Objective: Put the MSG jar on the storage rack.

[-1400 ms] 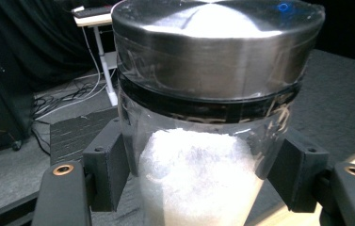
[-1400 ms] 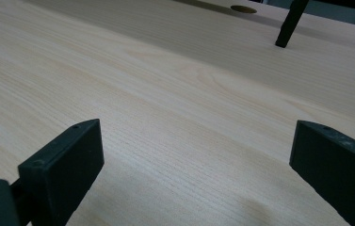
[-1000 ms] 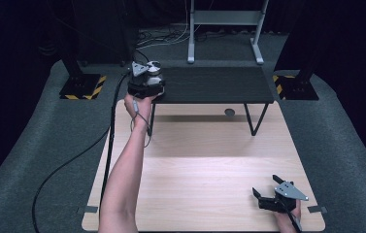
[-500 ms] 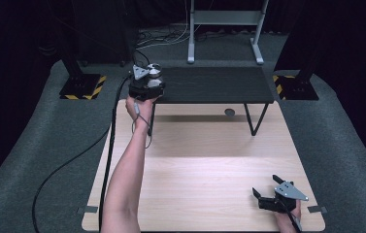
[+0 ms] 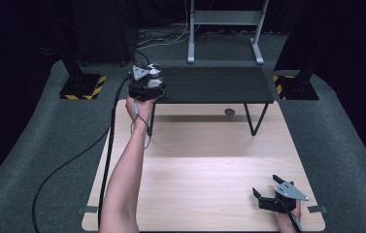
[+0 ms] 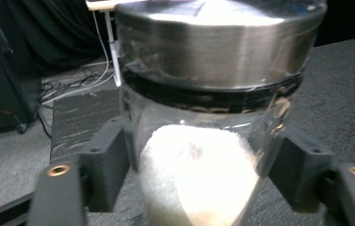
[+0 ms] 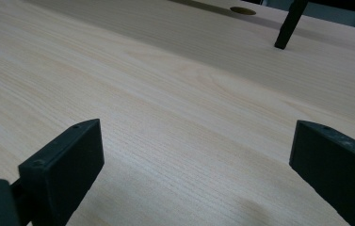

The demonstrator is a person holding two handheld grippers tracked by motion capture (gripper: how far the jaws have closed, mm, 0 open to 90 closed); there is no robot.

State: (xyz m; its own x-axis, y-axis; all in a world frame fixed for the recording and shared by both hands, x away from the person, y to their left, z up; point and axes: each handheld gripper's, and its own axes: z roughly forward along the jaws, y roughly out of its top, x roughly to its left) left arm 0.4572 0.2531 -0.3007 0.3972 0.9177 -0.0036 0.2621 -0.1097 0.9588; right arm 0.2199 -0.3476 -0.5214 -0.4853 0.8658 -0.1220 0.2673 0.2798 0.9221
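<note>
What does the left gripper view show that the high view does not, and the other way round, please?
The left gripper view adds the white contents inside the glass jar, its black seal, and the left gripper, whose fingers flank the glass; its jaws have just been opening. The high view adds the right gripper, open over the light wooden table, and the person's forearm. Both share the jar's metal lid and the black side table.

Light wooden table, dark raised shelf (metal-legged), grey carpet
</note>
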